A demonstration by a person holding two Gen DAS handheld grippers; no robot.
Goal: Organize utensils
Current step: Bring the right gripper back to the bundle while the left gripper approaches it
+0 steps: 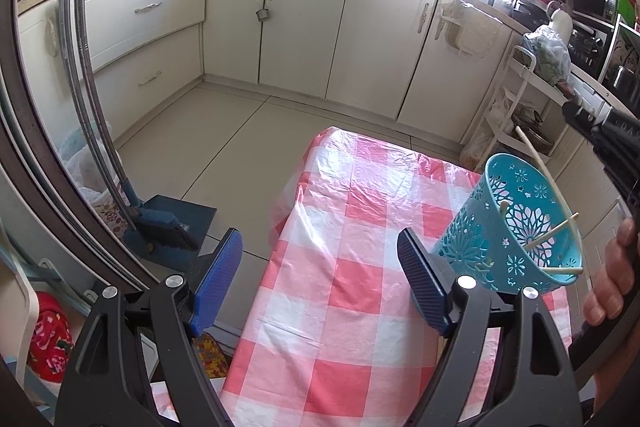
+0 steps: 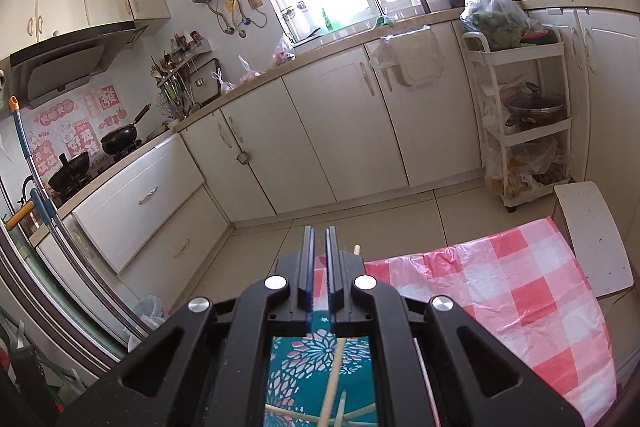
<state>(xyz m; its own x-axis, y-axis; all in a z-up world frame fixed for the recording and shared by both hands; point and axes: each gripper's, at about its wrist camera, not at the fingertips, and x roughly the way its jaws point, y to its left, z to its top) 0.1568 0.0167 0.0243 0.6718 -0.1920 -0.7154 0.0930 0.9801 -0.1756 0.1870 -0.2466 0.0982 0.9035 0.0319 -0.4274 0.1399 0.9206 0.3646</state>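
The pink wall stickers (image 2: 80,131) are showing Chinese signs and the small word "Nice"; nothing else is reading clearly.

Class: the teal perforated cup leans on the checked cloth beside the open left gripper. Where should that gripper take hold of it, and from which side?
Probably across the cup's lower body, coming in from its left, where the left gripper already stands: the base is narrower, and chopsticks cross the flared mouth.

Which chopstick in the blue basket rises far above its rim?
The steep chopstick, whose top stands high over the basket. The two low chopsticks lie nearly flat, ending at the rim.
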